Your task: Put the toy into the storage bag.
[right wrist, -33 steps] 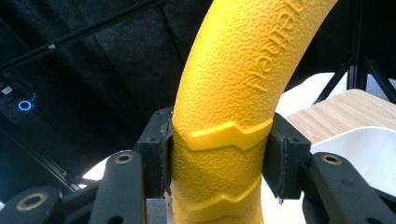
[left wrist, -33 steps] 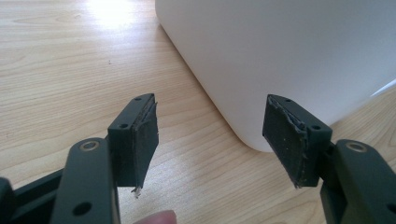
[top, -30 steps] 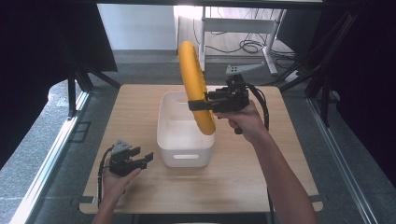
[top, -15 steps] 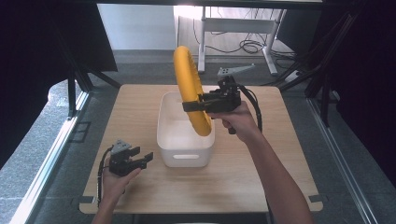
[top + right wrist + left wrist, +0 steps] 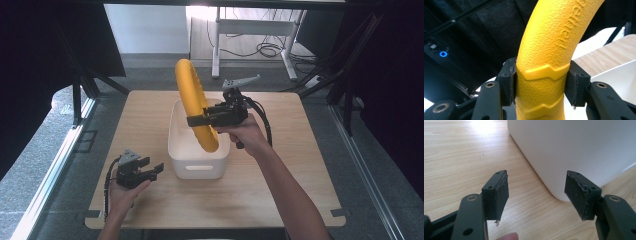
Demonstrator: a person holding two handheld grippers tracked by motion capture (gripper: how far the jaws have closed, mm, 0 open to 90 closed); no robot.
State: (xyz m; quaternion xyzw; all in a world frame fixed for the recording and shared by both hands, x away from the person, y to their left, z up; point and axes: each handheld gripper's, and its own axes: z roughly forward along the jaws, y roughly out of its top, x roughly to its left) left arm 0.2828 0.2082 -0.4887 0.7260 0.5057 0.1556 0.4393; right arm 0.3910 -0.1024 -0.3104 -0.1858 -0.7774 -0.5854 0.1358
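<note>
A yellow textured ring [image 5: 194, 105] stands on edge above the white bin [image 5: 192, 167], its lower end dipping inside the rim. My right gripper [image 5: 195, 120] is shut on the ring's side, reaching in from the right. In the right gripper view both pads press the yellow ring [image 5: 549, 62] at its raised ribs. My left gripper [image 5: 156, 170] rests low on the table left of the bin, pointing at it. In the left gripper view the jaws stand open with nothing between them, and the bin's rounded corner [image 5: 574, 152] is just ahead.
The wooden table [image 5: 280, 195] has bare surface to the right of and in front of the bin. A grey floor surrounds it. Black frame posts [image 5: 75, 100] stand at the left, and a white desk's legs [image 5: 287, 37] rise behind.
The right hand has carried the ring leftward and down, so its lower end now sits inside the bin. The left gripper has stayed where it was.
</note>
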